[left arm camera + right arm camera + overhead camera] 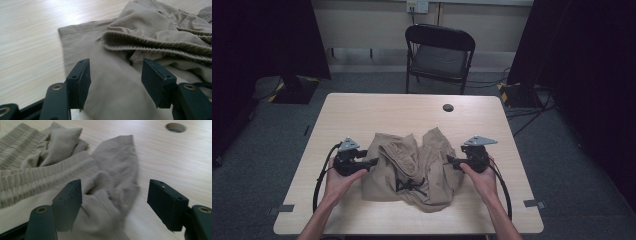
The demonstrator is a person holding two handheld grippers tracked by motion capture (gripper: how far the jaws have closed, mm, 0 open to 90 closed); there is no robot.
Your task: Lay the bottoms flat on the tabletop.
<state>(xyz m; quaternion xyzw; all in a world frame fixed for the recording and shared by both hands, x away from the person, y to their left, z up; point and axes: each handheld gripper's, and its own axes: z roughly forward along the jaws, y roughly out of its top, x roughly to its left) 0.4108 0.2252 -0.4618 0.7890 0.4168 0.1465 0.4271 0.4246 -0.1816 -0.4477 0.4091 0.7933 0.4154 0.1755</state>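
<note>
High view adds a chair [439, 55] behind the tabletop [362, 107]; both tools, left [373, 161] and right [448, 160], spread over the shorts [412, 167], pinching nothing.

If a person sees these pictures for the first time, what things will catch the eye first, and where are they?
First comes the crumpled beige garment with a black drawstring, lying in the middle of the pale wooden table. Next are the two black claws held at its sides: the left claw at its left edge and the right claw at its right edge, both with jaws apart around the cloth. Behind the table stands a black folding chair.
</note>
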